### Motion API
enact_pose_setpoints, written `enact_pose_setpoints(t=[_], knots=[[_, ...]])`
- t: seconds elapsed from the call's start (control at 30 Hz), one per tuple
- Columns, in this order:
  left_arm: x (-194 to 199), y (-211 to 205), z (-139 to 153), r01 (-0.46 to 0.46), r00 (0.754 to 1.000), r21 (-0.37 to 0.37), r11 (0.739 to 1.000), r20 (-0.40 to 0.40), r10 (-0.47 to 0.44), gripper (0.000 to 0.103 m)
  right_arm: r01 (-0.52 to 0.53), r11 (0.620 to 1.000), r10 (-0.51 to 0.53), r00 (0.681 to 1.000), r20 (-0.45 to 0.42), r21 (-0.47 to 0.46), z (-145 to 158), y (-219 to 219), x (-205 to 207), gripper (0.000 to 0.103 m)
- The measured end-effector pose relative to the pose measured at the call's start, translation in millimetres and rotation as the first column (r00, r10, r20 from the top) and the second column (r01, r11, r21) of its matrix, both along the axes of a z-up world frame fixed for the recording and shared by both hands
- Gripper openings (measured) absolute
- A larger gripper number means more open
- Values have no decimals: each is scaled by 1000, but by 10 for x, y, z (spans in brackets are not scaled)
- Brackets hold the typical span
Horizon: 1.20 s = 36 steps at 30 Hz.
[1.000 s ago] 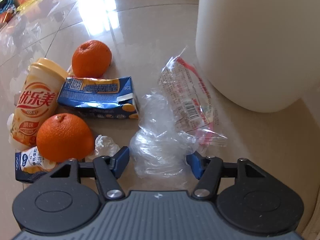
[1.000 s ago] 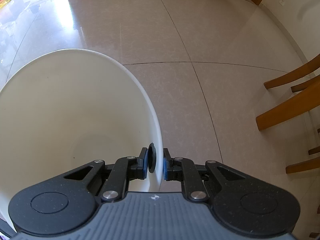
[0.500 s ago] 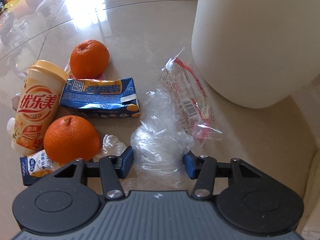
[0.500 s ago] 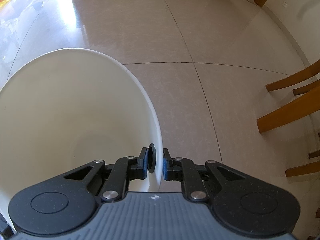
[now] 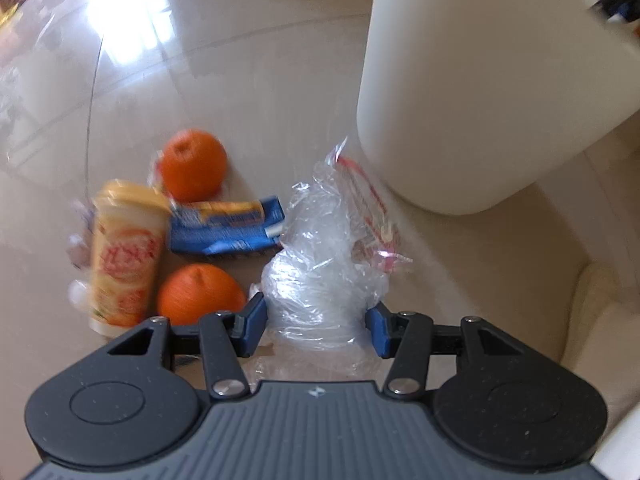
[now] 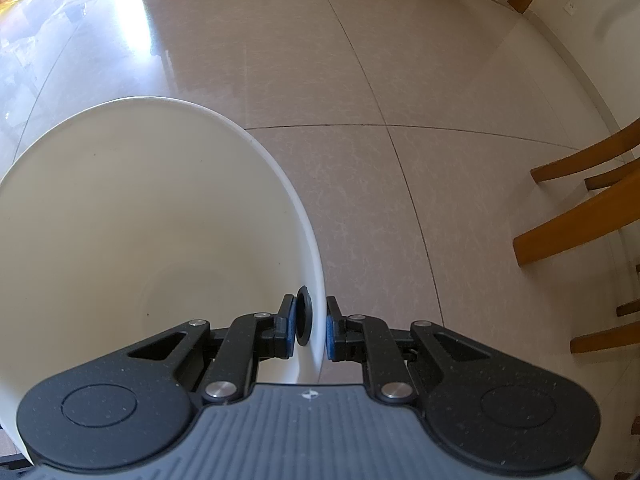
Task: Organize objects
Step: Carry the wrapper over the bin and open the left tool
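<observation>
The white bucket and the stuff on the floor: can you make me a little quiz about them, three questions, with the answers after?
1. True or false: the right gripper pinches the white bucket by its rim.
2. How many oranges lie on the floor?
3. What sits between the left gripper's fingers: A the yellow cup, B the clear plastic bag, C the blue carton?

Key: 1 true. 2 two. 3 B, the clear plastic bag.
</observation>
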<state>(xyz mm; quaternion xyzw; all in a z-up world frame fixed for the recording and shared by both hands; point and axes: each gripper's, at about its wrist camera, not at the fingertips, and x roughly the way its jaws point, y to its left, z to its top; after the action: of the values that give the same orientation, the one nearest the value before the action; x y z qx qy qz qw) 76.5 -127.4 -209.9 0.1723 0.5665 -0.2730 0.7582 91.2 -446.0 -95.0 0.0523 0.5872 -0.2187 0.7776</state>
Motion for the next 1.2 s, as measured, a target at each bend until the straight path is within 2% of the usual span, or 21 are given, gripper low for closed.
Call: enact_pose_setpoints(t=[0.27,0.47,0.67,0.8,0.83,0.87,0.9,0.93,0.97,1.03,1.2], knots=[[296,-76,971,70,995,-24,997,80,-68,51,9,1000,-9,1000,0,1,0,-5,11,17],[498,-464,1579,108,983,-70,992,157,-96,53,7,1000,-7,1000,3,4,6,-27,-2,17],[640,-1074,1871,162,976,-191,968,175,-129,53,12,1000,-12,1000,4,9,8,-42,-8,17],[669,-1392,1872,206,967,-213,955,191,-166,53,17,1000,-17,1000,3,9,6,-41,-3,17],[682,-1438,1852,209,966,-216,954,195,-168,56,19,1000,-19,1000,3,11,5,-44,0,17],[688,-1477,1852,210,966,-217,953,198,-168,73,21,1000,-21,1000,3,13,5,-51,1,17],[674,-1501,1890,204,966,-215,955,200,-162,98,23,1000,-23,1000,4,17,5,-60,3,17],[670,-1499,1879,186,967,-211,960,211,-141,102,24,1000,-24,1000,5,19,4,-67,1,17],[676,-1480,1872,167,965,-221,961,238,-112,102,23,1000,-23,1000,5,19,3,-71,-1,17],[679,-1467,1850,176,958,-229,958,263,-113,102,20,1000,-20,1000,6,19,1,-74,-7,17],[668,-1394,1905,165,960,-231,959,261,-103,102,20,1000,-20,1000,6,20,-1,-76,-12,17]])
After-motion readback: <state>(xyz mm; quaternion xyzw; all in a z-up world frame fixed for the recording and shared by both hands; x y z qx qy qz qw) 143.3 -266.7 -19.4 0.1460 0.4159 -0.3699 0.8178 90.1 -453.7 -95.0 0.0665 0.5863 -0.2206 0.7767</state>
